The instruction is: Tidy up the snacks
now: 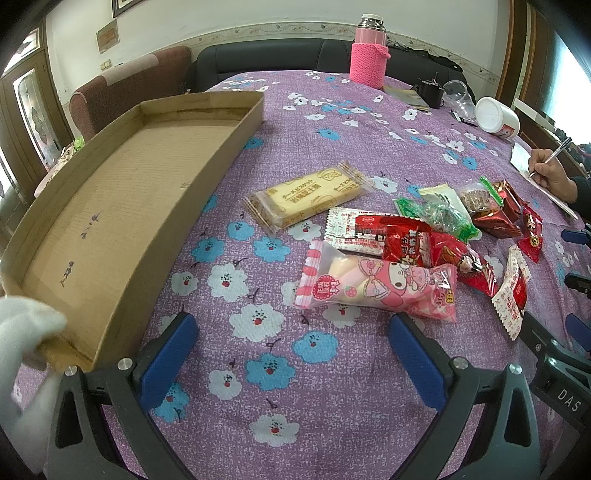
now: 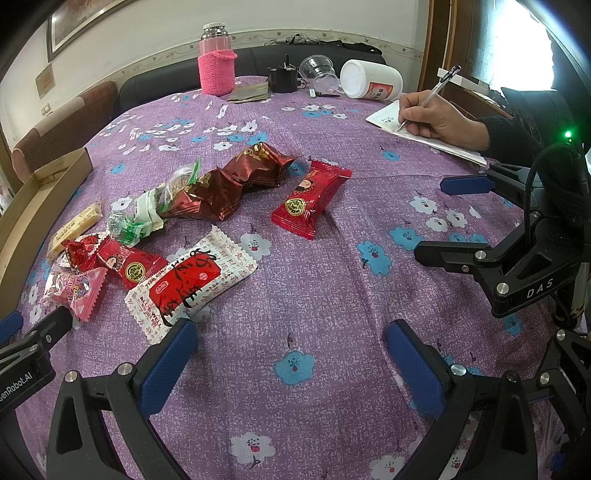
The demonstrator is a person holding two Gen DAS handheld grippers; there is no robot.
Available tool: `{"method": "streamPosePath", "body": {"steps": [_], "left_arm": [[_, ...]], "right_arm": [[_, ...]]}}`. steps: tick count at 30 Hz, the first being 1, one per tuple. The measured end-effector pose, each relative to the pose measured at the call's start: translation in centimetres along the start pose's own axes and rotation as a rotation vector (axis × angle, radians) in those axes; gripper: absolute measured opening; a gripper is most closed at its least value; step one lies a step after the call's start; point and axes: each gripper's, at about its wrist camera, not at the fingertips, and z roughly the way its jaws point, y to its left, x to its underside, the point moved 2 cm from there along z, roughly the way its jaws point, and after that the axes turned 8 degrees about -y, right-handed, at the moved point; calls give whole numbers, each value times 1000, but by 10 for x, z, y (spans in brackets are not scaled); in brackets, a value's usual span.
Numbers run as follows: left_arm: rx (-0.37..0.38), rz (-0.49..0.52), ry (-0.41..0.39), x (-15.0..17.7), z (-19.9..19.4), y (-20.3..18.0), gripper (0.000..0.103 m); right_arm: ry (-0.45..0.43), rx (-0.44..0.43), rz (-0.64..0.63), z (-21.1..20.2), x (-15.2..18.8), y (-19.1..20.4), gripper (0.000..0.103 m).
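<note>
Both my grippers, left (image 1: 291, 354) and right (image 2: 291, 354), hang fingers wide, holding nothing. Landmark: cardboard tray (image 1: 207, 155), bare inside. Snack pile (image 1: 406, 236) lies right of it on the floral cloth (image 1: 295, 387); biscuit pack (image 1: 306, 199) nearest the tray.

Left gripper (image 1: 291, 343), right gripper (image 2: 290, 349): jaws wide apart, empty.

I see a worktop (image 1: 332, 369) under purple floral cloth. Behind it stands a dark sofa (image 1: 266, 59), with a reddish-brown armchair (image 1: 122, 85) just beside it on the left. White wall (image 1: 229, 14) with a patterned border strip and a framed picture (image 2: 77, 22). Wooden door (image 1: 26, 107) at left. Bright daylight from a window (image 2: 517, 40) at right.
</note>
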Motion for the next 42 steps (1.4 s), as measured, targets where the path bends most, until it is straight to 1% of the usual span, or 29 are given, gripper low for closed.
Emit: {"method": "streamPosePath", "body": {"steps": [19, 22, 24, 27, 28, 30, 35, 37, 38, 40, 42], "left_arm": [[0, -3, 0, 0, 0, 1, 103], [-25, -32, 2, 1, 0, 0, 103], [-29, -36, 17, 3, -2, -1, 103], [0, -6, 61, 3, -4, -3, 103], [6, 3, 69, 2, -3, -5, 103], [18, 21, 81, 4, -5, -7, 103], [50, 45, 106, 17, -19, -11, 103], [71, 41, 95, 20, -29, -10, 97], [78, 37, 75, 20, -38, -7, 96], [105, 19, 19, 20, -58, 1, 96], [122, 6, -65, 17, -84, 13, 96]], "right_arm": [[0, 1, -1, 1, -1, 1, 102], [0, 0, 4, 1, -1, 1, 102], [5, -2, 9, 1, -1, 0, 102], [60, -8, 6, 0, -2, 0, 102], [74, 1, 22, 0, -2, -1, 102], [77, 15, 25, -4, 1, 1, 102], [69, 6, 14, -7, 5, 3, 102], [68, 5, 12, -9, 6, 4, 102], [68, 4, 8, -11, 7, 5, 102], [58, 9, 5, -17, 10, 5, 102], [27, 7, 1, -26, 12, 7, 102]]}}
